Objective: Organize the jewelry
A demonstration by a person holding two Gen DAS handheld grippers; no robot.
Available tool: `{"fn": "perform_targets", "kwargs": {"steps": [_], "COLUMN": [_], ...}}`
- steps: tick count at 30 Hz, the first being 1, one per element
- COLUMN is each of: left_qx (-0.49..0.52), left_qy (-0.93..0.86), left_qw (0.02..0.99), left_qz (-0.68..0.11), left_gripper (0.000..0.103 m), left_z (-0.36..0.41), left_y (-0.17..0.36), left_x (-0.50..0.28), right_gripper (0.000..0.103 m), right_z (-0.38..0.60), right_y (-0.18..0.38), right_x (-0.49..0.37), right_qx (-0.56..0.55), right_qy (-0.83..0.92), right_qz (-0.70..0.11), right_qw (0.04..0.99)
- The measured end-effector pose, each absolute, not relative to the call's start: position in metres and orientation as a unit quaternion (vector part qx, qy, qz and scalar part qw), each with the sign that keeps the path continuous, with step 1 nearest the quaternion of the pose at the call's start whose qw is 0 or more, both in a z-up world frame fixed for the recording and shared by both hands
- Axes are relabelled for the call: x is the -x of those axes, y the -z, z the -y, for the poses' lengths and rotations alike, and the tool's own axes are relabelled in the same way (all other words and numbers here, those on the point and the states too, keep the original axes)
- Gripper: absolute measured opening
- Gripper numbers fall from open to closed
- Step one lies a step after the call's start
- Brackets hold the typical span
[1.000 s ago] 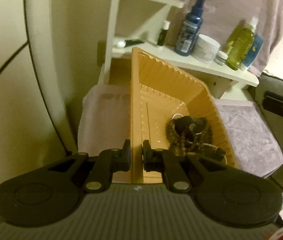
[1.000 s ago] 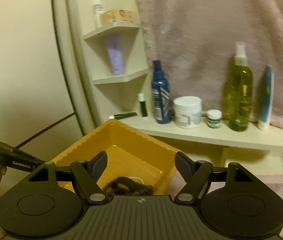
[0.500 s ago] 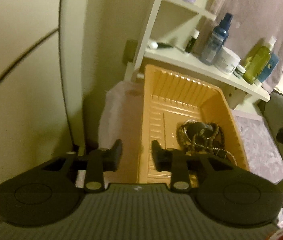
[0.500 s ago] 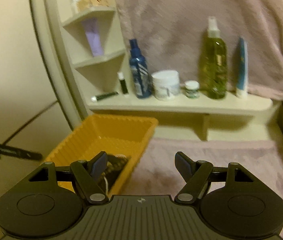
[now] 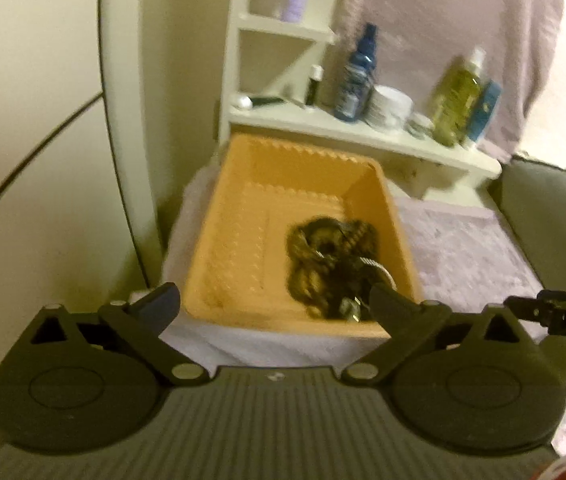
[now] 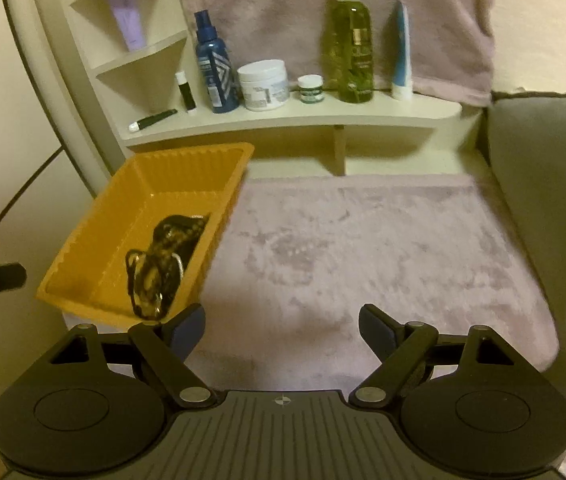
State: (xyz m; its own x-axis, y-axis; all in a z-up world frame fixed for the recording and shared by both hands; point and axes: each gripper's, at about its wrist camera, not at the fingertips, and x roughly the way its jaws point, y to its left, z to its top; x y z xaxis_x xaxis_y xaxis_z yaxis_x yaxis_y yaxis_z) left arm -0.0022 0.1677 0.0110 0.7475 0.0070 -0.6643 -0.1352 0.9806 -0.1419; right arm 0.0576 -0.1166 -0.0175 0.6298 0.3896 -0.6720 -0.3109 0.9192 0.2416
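An orange plastic tray point(image 5: 243, 248) point(image 6: 95, 236) sits on the left end of a mauve cloth point(image 6: 363, 248). A heap of dark beaded jewelry point(image 5: 331, 256) point(image 6: 163, 260) with a silver ring lies at its right side. My left gripper point(image 5: 275, 304) is open and empty, just in front of the tray's near wall. My right gripper point(image 6: 281, 326) is open and empty above the cloth, to the right of the tray. The right gripper's finger tip point(image 5: 555, 312) shows at the right edge of the left wrist view.
A cream shelf point(image 6: 283, 120) behind the tray holds a blue spray bottle point(image 6: 213, 68), a white jar point(image 6: 263, 84), a small jar point(image 6: 310, 88), a green bottle point(image 6: 349, 44) and a blue tube point(image 6: 401, 52). A grey cushion point(image 6: 543, 184) stands at the right.
My left gripper has let go of the tray's wall, opened wide and drawn back. The tray now lies flat on the cloth. My right gripper has swung right, over the cloth.
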Motion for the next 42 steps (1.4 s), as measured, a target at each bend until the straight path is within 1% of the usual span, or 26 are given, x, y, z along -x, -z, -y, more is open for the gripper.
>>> {"fn": "perform_targets", "kwargs": {"steps": [7, 16, 42], "left_qx": [0.082, 0.065, 0.064], "left_qy": [-0.045, -0.053, -0.035], "left_qw": [0.923, 0.922, 0.925], "left_qz": [-0.373, -0.377, -0.373], "left_gripper": [0.100, 0.101, 0.101], "left_z": [-0.130, -0.096, -0.081], "left_y": [-0.002, -0.002, -0.004], "left_x": [0.020, 0.026, 0.027], "right_gripper": [0.084, 0.084, 0.084], "right_z": [0.133, 0.146, 0.147], "right_y": [0.013, 0.013, 0.013], "right_x": [-0.034, -0.021, -0.017], "right_qx": [-0.057, -0.074, -0.066], "right_qy": [-0.180, -0.181, -0.173], "right_qz": [-0.385, -0.384, -0.380], "right_qw": [0.903, 0.902, 0.906]}}
